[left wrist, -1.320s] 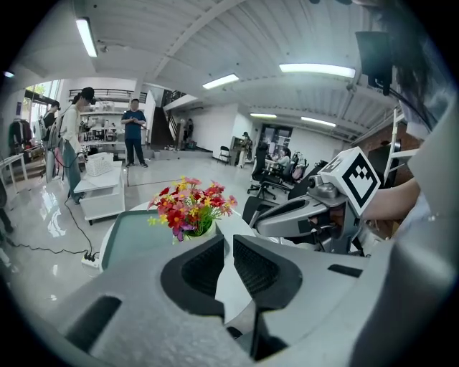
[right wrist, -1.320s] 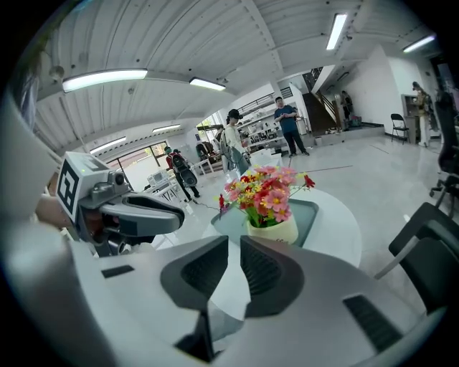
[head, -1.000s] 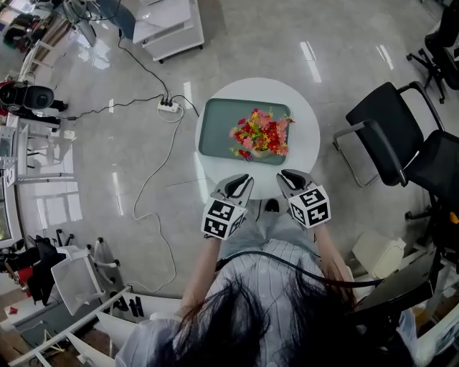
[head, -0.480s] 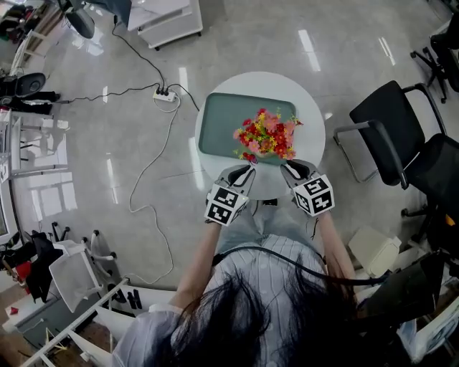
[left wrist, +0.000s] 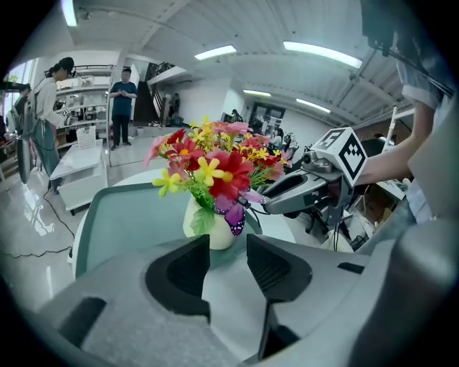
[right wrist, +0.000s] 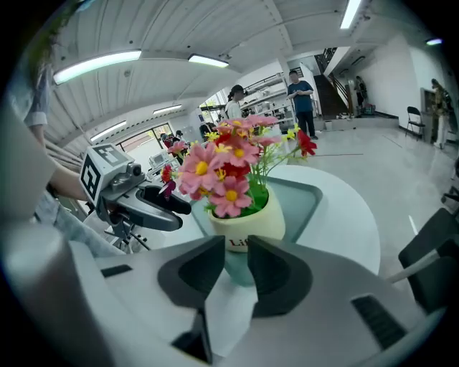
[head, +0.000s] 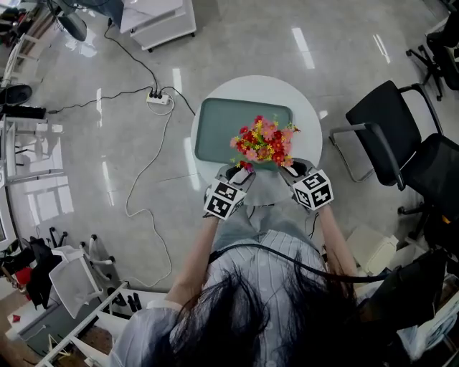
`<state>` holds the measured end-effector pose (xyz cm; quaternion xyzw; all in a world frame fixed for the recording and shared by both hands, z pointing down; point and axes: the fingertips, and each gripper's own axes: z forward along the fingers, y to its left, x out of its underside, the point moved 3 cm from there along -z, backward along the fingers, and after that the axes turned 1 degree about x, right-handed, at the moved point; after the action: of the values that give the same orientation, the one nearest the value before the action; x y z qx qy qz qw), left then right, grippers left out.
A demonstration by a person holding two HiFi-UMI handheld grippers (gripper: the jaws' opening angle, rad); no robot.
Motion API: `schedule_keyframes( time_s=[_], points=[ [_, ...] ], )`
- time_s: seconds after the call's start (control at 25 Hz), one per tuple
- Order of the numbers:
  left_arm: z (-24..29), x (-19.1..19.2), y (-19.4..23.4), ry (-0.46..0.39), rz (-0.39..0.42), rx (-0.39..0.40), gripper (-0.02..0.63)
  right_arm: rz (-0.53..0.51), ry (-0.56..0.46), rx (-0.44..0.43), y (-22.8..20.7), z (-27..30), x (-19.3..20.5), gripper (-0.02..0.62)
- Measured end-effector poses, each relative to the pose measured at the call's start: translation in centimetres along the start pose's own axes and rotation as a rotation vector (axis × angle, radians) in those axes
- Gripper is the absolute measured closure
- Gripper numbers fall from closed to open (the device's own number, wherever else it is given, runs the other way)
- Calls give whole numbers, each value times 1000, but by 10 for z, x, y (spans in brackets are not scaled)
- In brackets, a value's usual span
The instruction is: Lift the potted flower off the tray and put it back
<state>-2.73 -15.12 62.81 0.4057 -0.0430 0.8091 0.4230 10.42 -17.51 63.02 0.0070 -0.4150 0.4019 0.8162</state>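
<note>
Potted flower point(head: 262, 142) stands upright on the tray's near-right corner, red/pink/yellow blooms over a cream pot point(left wrist: 215, 231). Both grippers are just short of it, one each side.

Nearest: person's dark hair point(head: 251, 319) & striped shirt point(head: 269, 261) at bottom of head view, forearms reaching fwd.

Left gripper point(head: 240, 169), w/ its marker cube point(head: 224, 199), is over the near edge of the tabletop, tips by the blooms' left side. Its jaws have just been opening. They're now apart w/ nothing btwn them; in the left gripper view the pot is beyond the tips, not touched.

Right gripper point(head: 290, 167) mirrors it on the other side. Its jaws are as good as together, only a slit at the tips, nothing in it. In the right gripper view the pot, w/ red lettering partly hidden, shows just past them. Each gripper view also catches the other gripper reaching in beside the blooms.

Next: round white tabletop point(head: 308, 118), w/ the teal raised-rim tray point(head: 219, 129) covering most of it.

Farther: glossy grey floor point(head: 251, 43). A power strip point(head: 158, 98) w/ a black cable point(head: 140, 183) lies left of the tabletop. Black chairs point(head: 387, 136) are to the right, a white cabinet point(head: 154, 18) at top. Bkgd of gripper views: people point(left wrist: 123, 93) standing far off, too small for detail.
</note>
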Motion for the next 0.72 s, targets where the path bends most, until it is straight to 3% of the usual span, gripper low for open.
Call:
schedule_keyframes(
  time_s=[0.12, 0.24, 0.36, 0.56, 0.72],
  points=[
    [7, 3, 4, 20, -2, 13, 453, -10, 32, -21, -5, 8, 3, 498],
    [11, 5, 11, 32, -15, 20, 437, -40, 51, -36, -7, 13, 3, 409],
    [15, 7, 19, 51, -11, 26, 421, -65, 50, -33, -13, 18, -2, 368],
    [26, 8, 28, 73, 3, 38, 396, -68, 42, -29, -27, 24, -4, 320],
    [31, 7, 33, 72, 44, 54, 368, -167, 82, -55, -24, 31, -4, 302]
  ],
)
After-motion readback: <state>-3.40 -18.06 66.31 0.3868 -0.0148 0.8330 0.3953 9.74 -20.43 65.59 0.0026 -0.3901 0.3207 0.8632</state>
